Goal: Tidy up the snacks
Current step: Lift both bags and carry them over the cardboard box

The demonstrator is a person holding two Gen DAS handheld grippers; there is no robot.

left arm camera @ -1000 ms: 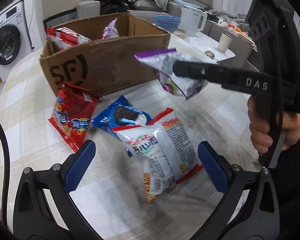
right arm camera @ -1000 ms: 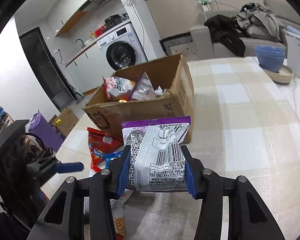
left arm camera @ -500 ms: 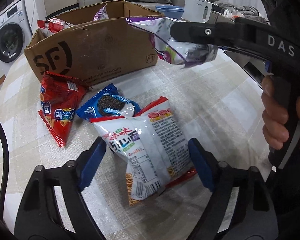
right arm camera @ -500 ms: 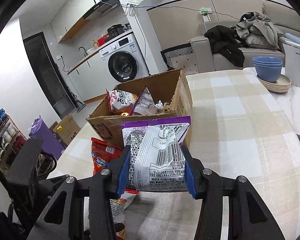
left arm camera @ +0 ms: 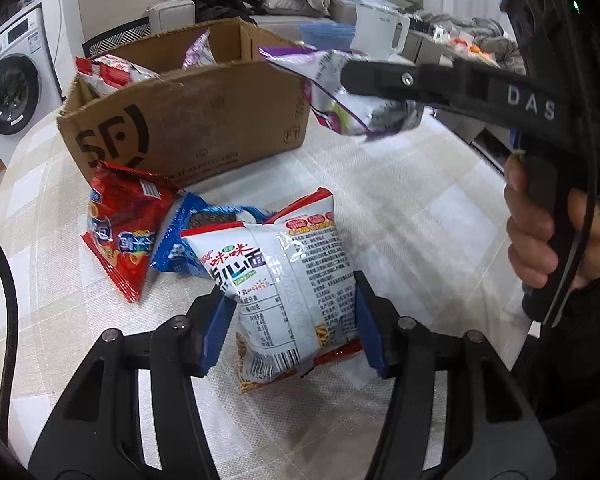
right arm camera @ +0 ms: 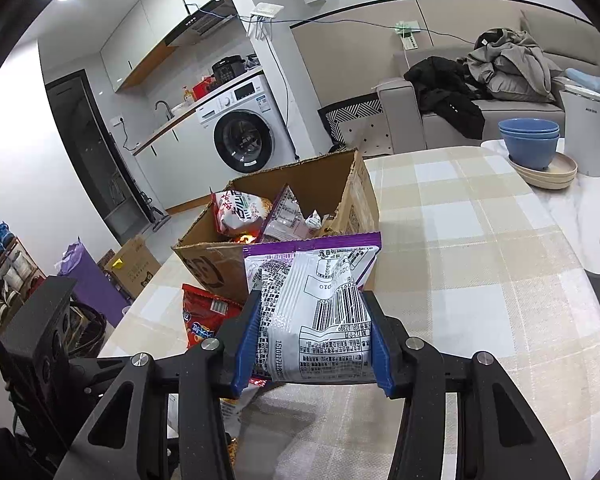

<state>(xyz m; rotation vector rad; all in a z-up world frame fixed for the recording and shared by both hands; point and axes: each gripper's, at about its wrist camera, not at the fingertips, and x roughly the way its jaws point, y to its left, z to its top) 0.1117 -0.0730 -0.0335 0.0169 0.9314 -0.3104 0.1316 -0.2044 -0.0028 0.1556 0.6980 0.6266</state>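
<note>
Closing left gripper [left arm camera: 292, 320] on white noodle packet [left arm camera: 288, 276] lying beside red packet [left arm camera: 120, 232] on table [left arm camera: 400, 208], pads touching both sides; right gripper [right arm camera: 310, 344] clamped on purple packet [right arm camera: 316, 312], held near cardboard box [right arm camera: 340, 196], probably for dropping inside

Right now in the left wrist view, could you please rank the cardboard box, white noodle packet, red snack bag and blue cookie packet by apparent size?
1. cardboard box
2. white noodle packet, nearest, so flattered
3. red snack bag
4. blue cookie packet, mostly hidden, so unsure
</note>
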